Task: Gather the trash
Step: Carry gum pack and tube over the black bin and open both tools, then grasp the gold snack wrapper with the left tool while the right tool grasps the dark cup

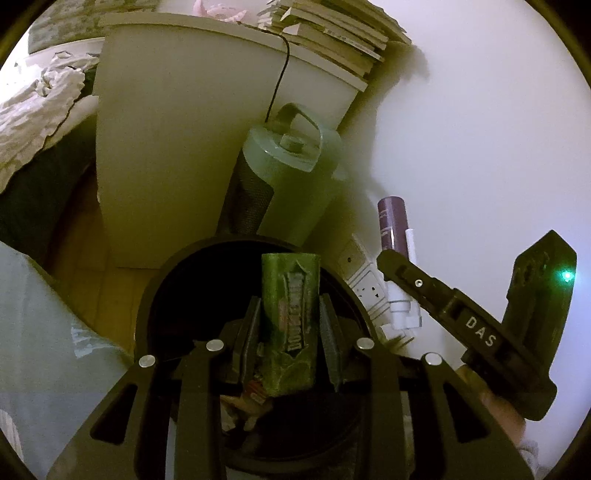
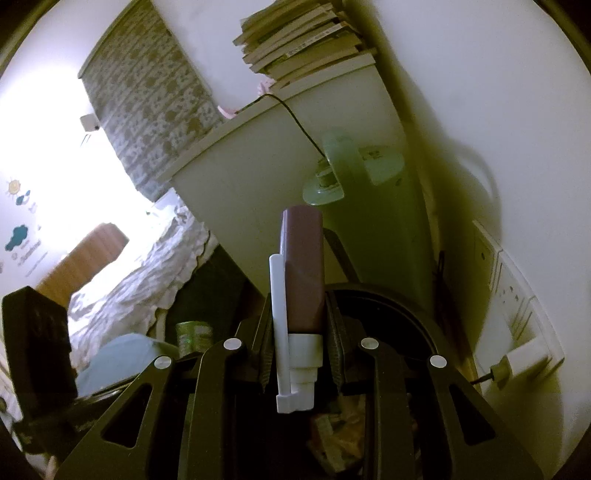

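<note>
My left gripper (image 1: 290, 310) is shut on a green gum package (image 1: 291, 317) and holds it over the round black trash bin (image 1: 155, 295), which has wrappers inside. My right gripper (image 2: 299, 314) is shut on a purple pump bottle (image 2: 303, 266) with a white pump, held upside down above the bin's rim (image 2: 406, 299). The right gripper (image 1: 480, 325) and its bottle (image 1: 391, 221) also show at the right of the left wrist view. The green package (image 2: 194, 336) shows low at the left of the right wrist view.
A pale green appliance with a handle (image 1: 288, 177) stands behind the bin beside a white cabinet (image 1: 177, 147) stacked with books (image 1: 332, 33). A power strip (image 1: 362, 284) lies along the wall. A bed (image 2: 140, 277) lies at the left.
</note>
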`<state>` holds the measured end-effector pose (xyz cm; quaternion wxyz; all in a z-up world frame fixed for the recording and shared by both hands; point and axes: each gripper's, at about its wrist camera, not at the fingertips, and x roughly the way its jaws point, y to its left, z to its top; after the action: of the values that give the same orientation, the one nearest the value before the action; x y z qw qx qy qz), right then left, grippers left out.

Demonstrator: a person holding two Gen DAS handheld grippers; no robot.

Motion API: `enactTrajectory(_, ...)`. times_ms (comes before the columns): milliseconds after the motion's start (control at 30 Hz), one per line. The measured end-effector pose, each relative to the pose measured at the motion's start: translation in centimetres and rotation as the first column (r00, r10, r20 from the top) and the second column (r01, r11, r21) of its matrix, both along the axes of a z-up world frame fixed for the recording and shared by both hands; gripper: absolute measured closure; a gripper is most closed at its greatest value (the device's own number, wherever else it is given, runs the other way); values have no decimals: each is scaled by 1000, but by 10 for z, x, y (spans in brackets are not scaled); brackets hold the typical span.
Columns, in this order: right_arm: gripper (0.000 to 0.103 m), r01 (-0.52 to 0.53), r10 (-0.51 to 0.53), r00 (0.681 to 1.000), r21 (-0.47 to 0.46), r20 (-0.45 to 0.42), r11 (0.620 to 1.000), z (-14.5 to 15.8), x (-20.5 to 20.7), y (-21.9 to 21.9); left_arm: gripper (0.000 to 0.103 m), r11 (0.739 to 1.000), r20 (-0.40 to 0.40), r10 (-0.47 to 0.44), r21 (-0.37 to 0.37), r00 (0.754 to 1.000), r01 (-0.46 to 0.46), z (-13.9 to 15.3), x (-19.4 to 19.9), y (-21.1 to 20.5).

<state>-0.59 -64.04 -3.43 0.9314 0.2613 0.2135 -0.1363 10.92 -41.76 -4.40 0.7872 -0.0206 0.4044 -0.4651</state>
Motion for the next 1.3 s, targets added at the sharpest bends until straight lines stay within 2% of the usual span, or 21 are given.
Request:
enactTrajectory(300, 76, -3, 3, 1000, 17, 17, 1000, 0, -2, -1, 72, 1000, 34, -26, -2, 999, 26, 8, -9, -2)
enactTrajectory(367, 57, 6, -7, 999, 36, 36, 999, 1, -5, -2, 70, 1000, 42, -24, 4, 999, 24, 10, -10, -1)
enactTrajectory(400, 39, 20, -22, 999, 40, 48, 999, 2, -8, -3, 70, 1000, 47, -21, 10, 999, 20, 11, -12, 0)
enactTrajectory(433, 32, 41, -44, 997, 51, 69, 998, 3, -13, -5, 65, 1000, 49, -16, 15, 999, 16, 12, -12, 0)
enactTrajectory(467, 31, 47, -52, 995, 65, 83, 997, 3, -15, -6, 61, 1000, 50, -12, 19, 999, 11, 13, -12, 1)
enactTrajectory(533, 31, 54, -62, 994, 87, 86, 995, 2, -17, -10, 41, 1000, 64, 12, 24, 998, -13, 16, -13, 6)
enactTrajectory(600, 31, 56, -63, 995, 91, 81, 994, 2, -16, -9, 34, 999, 85, 37, 27, 996, -39, 19, -15, 14)
enactTrajectory(700, 32, 46, -52, 996, 74, 74, 996, 3, -13, -3, 33, 998, 82, 59, 33, 995, -62, 20, -12, 27)
enactTrajectory(767, 31, 35, -39, 997, 68, 69, 997, 4, -9, -1, 30, 995, 79, 87, 35, 993, -90, 21, -10, 44)
enactTrajectory(800, 32, 25, -30, 998, 64, 64, 998, 4, -7, 3, 24, 993, 85, 110, 39, 990, -113, 22, -9, 56)
enactTrajectory(833, 32, 19, -23, 998, 61, 61, 998, 4, -5, 5, 22, 990, 95, 130, 43, 987, -135, 23, -9, 68)
enactTrajectory(1033, 32, -57, 56, 998, 13, 41, 998, 8, 10, 37, 22, 962, 132, 246, 88, 960, -258, 26, -3, 157)
enactTrajectory(1100, 32, -98, 98, 995, -15, 29, 995, 9, 16, 54, 22, 941, 171, 291, 124, 941, -314, 26, -2, 192)
enactTrajectory(1167, 32, -136, 137, 990, -35, 19, 990, 11, 22, 69, 22, 909, 224, 336, 179, 915, -377, 24, 0, 234)
enactTrajectory(1233, 32, -189, 189, 982, -66, -1, 980, 13, 28, 90, 22, 884, 245, 359, 220, 901, -412, 20, 5, 264)
enactTrajectory(1300, 32, -254, 253, 967, -68, -17, 965, 12, 34, 107, 22, 864, 240, 362, 277, 901, -421, 11, 13, 293)
